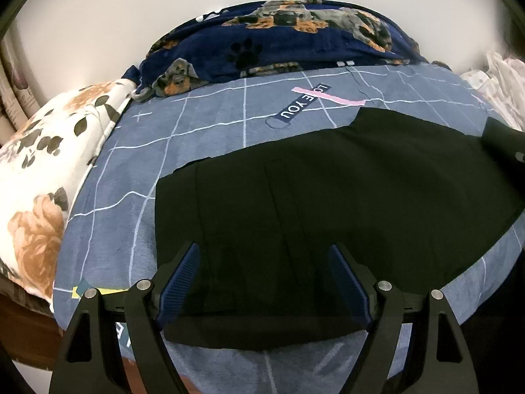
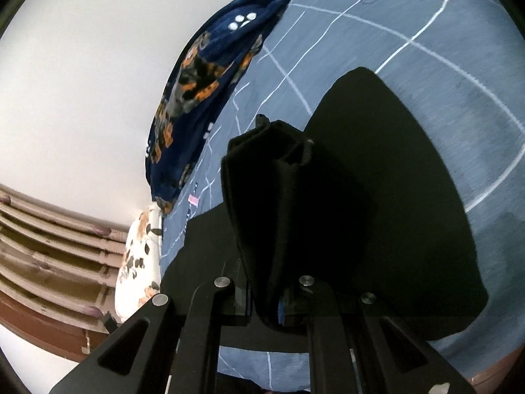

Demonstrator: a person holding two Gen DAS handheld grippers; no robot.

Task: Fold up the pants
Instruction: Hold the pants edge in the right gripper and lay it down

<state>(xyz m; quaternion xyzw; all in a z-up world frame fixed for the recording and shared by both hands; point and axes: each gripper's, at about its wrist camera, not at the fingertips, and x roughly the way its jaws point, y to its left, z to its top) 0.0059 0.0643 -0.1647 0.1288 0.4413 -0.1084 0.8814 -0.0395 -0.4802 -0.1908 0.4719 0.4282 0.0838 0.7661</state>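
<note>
Lying: black pants (image 1: 295,197) are spread flat on the blue grid bedsheet (image 1: 197,124).
Left gripper (image 1: 265,282): fingers stand wide, above the near edge of the pants, gripping nothing.
Right gripper (image 2: 274,298): fingers nearly closed, pinching a raised fold of the pants.

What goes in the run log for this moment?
step: fold pants | left gripper: open above black pants | right gripper: shut on lifted pants end | surface: blue grid bedsheet
</note>
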